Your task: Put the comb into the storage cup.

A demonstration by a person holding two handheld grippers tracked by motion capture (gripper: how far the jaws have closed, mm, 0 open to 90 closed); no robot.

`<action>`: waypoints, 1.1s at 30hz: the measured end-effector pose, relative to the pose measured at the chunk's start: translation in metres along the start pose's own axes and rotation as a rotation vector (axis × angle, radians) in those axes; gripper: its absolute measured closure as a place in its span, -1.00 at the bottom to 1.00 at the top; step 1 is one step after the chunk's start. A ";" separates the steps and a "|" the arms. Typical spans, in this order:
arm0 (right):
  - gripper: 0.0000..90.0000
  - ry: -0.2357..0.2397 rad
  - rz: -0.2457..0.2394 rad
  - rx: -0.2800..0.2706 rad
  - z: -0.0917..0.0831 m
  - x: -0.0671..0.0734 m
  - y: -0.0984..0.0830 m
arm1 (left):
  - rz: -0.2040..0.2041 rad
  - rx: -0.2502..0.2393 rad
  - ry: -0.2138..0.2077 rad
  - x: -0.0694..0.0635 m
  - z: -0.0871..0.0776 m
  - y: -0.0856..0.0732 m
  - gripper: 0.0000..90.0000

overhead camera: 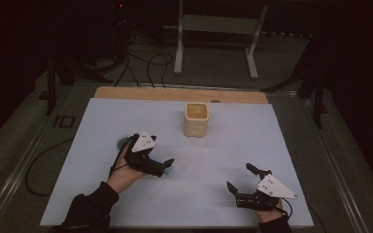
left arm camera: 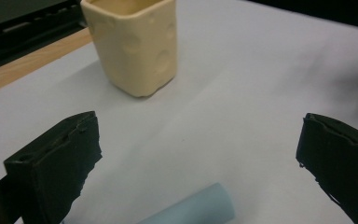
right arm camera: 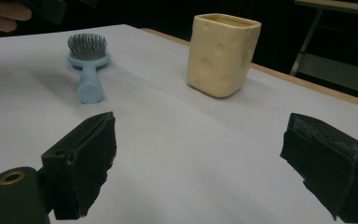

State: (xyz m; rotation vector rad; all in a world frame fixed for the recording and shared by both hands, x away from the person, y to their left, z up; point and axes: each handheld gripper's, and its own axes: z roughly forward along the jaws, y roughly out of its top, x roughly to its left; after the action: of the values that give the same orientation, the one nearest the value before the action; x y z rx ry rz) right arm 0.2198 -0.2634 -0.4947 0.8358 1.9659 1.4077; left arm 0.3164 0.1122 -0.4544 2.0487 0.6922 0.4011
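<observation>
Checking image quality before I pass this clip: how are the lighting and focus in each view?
High view: dim, surroundings nearly black, the white table sheet lit evenly. Left gripper view: brush handle soft, cream cup fairly sharp. Right gripper view: hairbrush and cup clear, near jaws slightly blurred.

Looks like a lab or recording studio, not a home: dark room with black surroundings, white sheet [overhead camera: 126,194] laid over a wooden table [overhead camera: 175,93], loose cables [overhead camera: 145,60] trailing across the grey floor [overhead camera: 213,73], white metal stand legs [overhead camera: 178,43] behind, aluminium rails [overhead camera: 14,174] framing the table
</observation>
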 end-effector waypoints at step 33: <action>-0.79 0.006 -0.003 0.003 0.000 0.001 0.000 | -0.087 0.184 0.023 -0.008 0.046 -0.013 0.55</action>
State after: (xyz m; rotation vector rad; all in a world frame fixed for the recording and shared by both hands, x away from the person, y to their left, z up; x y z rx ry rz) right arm 0.2191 -0.2631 -0.4949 0.8308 1.9734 1.4080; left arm 0.3305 0.0824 -0.4903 2.1799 0.8566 0.3208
